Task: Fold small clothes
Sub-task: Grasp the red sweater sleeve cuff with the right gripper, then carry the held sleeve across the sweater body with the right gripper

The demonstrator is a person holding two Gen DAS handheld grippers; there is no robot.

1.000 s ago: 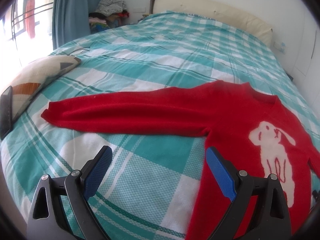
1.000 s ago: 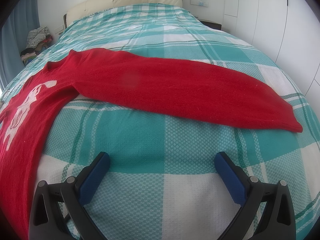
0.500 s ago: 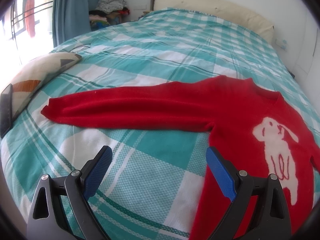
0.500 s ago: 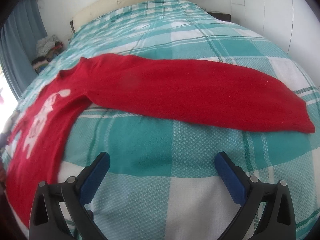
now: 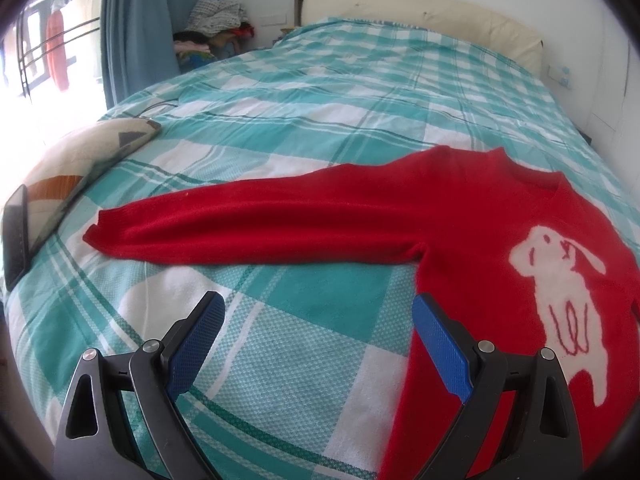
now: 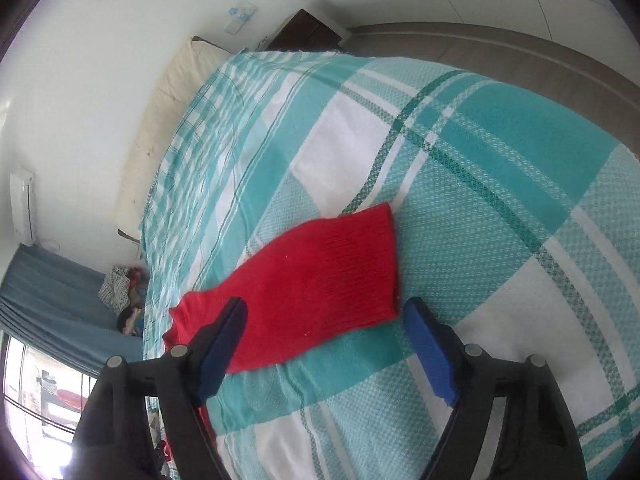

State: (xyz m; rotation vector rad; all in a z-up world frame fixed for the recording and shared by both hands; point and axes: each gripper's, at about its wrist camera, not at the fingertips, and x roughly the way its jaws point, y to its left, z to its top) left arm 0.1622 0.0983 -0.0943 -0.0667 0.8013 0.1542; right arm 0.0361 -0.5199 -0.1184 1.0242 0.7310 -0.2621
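Observation:
A red sweater [image 5: 460, 220] with a white rabbit [image 5: 560, 296] on its chest lies flat on the checked bedspread [image 5: 320, 92]. One sleeve [image 5: 240, 224] stretches out to the left. My left gripper [image 5: 316, 312] hovers open above the bedspread just below that sleeve's armpit, nothing between its blue pads [image 5: 438, 350]. In the right wrist view the other sleeve's cuff end [image 6: 320, 284] lies between the fingers of my right gripper [image 6: 324, 312]. Its jaws are closing around the cuff, with the pads still apart from the cloth. That view is rolled sideways.
A patterned pillow [image 5: 80, 160] and a dark phone [image 5: 16, 236] sit at the bed's left edge. A cream headboard [image 5: 420, 16], a clothes pile [image 5: 216, 24] by the blue curtain [image 5: 148, 24], and a dark nightstand [image 6: 308, 34] ring the bed. The bed's right edge drops to the floor [image 6: 500, 52].
My right gripper has swept along the sleeve to its cuff, rolled sideways, and its fingers have narrowed. The left gripper has kept still.

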